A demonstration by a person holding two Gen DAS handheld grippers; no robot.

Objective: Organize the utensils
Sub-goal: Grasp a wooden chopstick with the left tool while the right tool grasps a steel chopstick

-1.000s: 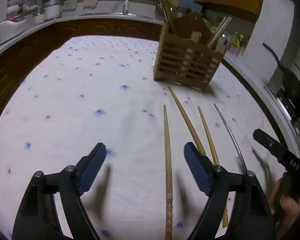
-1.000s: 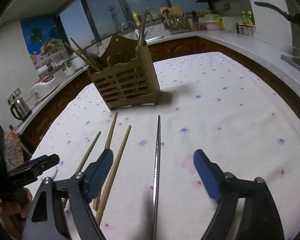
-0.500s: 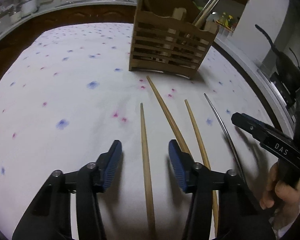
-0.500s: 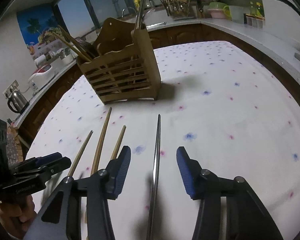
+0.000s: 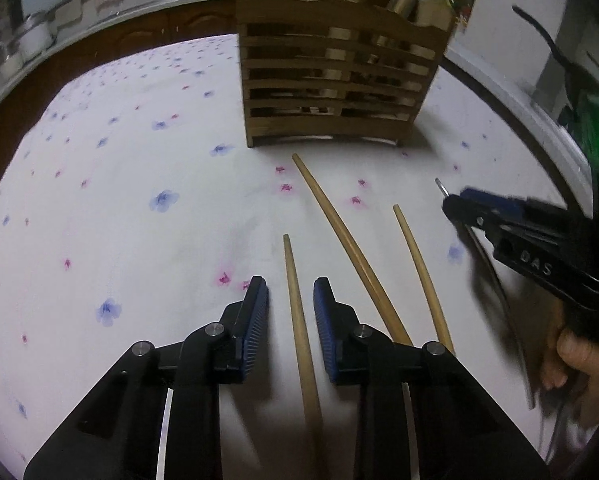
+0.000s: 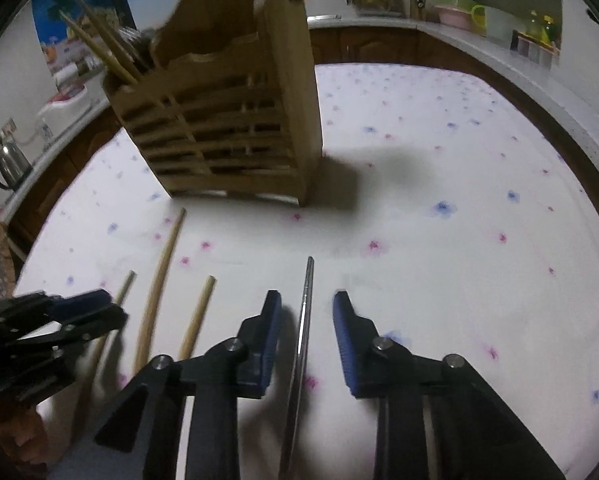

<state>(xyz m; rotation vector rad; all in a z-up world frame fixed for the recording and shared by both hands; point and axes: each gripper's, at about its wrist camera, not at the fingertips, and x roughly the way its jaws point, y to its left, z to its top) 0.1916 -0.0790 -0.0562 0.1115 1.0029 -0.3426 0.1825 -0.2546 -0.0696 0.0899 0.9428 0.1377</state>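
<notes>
A home kitchen: a kettle (image 6: 7,162) at nine o'clock, a wooden utensil holder (image 6: 227,120) on the floral-clothed surface (image 6: 439,240), dark cabinets (image 6: 363,46) at twelve.

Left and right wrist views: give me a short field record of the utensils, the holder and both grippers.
surface: flowered cloth
holder: wooden caddy, upright, chopsticks already in it
loose utensils: three wooden chopsticks, one metal chopstick, all flat on the cloth
left gripper: closing around the leftmost chopstick, pads not yet touching
right gripper: closing around the metal chopstick, pads not yet touching
</notes>
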